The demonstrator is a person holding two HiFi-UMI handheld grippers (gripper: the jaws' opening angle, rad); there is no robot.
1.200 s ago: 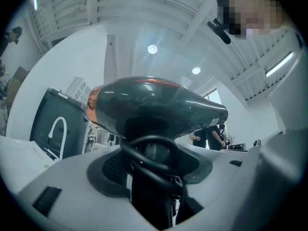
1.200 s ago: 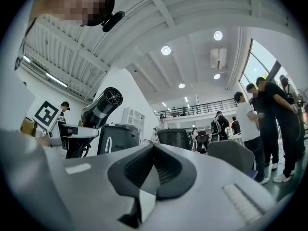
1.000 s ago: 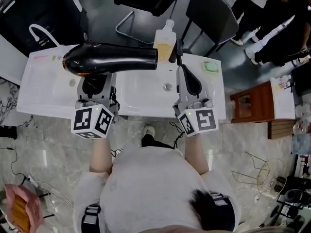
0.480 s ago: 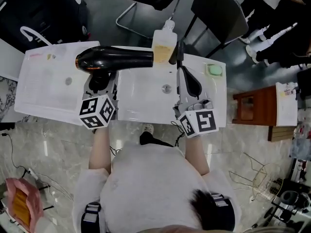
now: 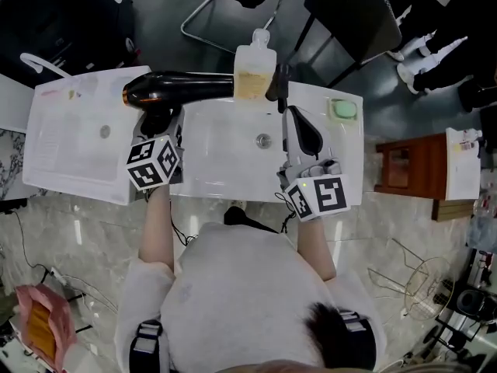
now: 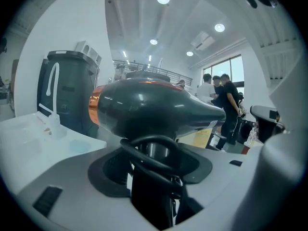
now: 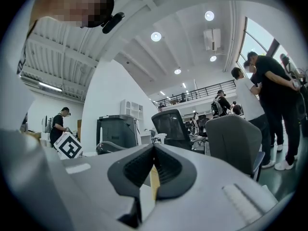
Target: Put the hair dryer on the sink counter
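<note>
Two tongs are in our hands. Our left tongs (image 5: pixel 159 124) are clamped on the handle of the black hair dryer (image 5: pixel 182 88), held level above the white sink tabletop (image 5: pixel 74 142) with its nozzle toward the soap bottle (image 5: pixel 253 72). Our right tongs (image 5: pixel 299 130) are closed on nothing, over the basin (image 5: pixel 225 150).
</note>
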